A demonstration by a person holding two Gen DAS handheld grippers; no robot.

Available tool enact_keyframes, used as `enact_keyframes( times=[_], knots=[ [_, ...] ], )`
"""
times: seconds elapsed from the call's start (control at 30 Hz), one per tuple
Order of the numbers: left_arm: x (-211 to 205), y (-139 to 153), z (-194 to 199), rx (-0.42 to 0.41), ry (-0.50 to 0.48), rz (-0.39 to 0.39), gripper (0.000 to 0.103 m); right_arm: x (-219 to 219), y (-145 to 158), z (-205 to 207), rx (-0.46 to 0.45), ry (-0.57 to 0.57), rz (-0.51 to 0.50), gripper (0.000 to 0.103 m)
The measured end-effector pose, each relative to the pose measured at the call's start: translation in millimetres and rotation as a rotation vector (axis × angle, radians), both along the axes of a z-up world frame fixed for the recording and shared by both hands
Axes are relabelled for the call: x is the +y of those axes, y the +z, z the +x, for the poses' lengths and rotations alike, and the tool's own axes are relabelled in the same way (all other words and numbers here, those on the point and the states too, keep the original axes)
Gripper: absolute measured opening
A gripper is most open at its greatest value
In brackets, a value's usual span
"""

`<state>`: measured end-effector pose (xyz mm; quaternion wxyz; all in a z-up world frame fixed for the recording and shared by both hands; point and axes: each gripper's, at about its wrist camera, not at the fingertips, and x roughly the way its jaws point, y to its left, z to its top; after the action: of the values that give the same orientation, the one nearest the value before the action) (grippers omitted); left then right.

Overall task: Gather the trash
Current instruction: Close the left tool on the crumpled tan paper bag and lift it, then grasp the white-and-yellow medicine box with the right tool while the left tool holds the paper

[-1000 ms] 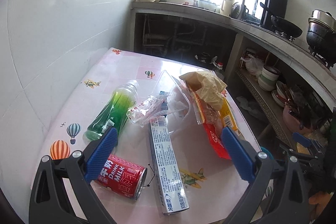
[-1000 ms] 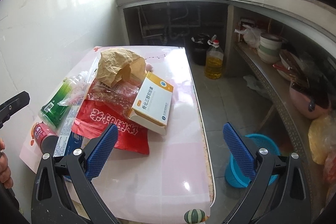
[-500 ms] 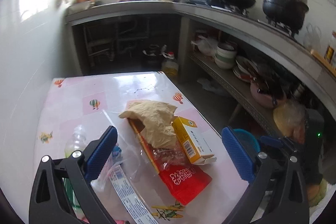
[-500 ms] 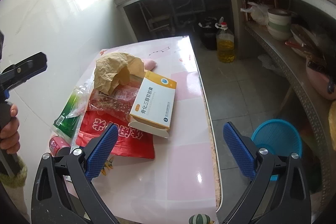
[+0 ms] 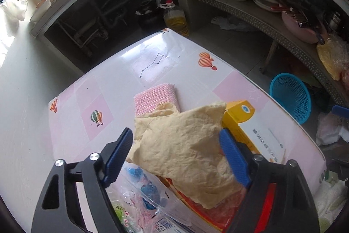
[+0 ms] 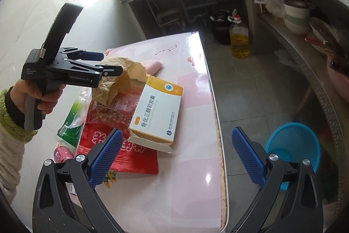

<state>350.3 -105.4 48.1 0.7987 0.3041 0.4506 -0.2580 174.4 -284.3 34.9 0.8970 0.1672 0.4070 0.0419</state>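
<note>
The crumpled brown paper bag [image 5: 183, 145] lies on top of the trash pile at the near left part of the table [image 5: 152, 62], its open mouth turned toward the right wrist camera [image 6: 122, 82]. The left gripper [image 5: 175, 152] straddles it from above: the bag sits between the two blue pads, the jaws are closing on it, and the pads stand right at its edges, though a firm pinch cannot be made out. In the right wrist view the same gripper [image 6: 109, 64] comes in from the left, held by a hand [image 6: 41, 97] in a fuzzy cream sleeve with a green cuff. Under the bag lies a red plastic packet [image 6: 122, 145] with white characters, and just to its right a yellow-and-white medicine box [image 6: 157, 115] rests tilted on the packet. A green bottle [image 6: 72, 121] lies along the left of the pile, a red drink can [image 6: 63, 154] sits nearer, and clear wrappers [image 5: 148, 195] spread beneath the left gripper. A pink sponge [image 5: 156, 99] lies on the table just beyond the bag. The right gripper [image 6: 176, 158] hovers over the near table edge, jaws spread wide with nothing between them. On the floor to the right stands a blue basket [image 6: 294, 145], and farther off an oil bottle [image 6: 238, 38].
</note>
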Motion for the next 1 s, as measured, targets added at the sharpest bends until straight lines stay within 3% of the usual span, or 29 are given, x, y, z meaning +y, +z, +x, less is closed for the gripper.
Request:
enact_keyframes(
  times=[0.23,0.47,0.67,1.0],
  knots=[
    [0.6,-6.2,-13.0,-0.064,-0.067,0.080,0.051,-2.7,-2.1,7.9,0.011,0.003,0.002,0.095],
    [18.6,5.5,-7.4,-0.048,-0.010,-0.008,0.018,-3.8,-3.8,15.2,0.023,0.011,0.023,0.095],
    [40.2,28.9,-2.0,-0.059,0.083,-0.153,0.009,-4.0,-11.1,27.5,0.044,0.038,0.103,0.095],
    [77.8,82.3,-25.8,-0.147,0.217,-0.393,0.006,-0.3,-25.2,62.2,0.123,0.083,0.267,0.095]
  ],
)
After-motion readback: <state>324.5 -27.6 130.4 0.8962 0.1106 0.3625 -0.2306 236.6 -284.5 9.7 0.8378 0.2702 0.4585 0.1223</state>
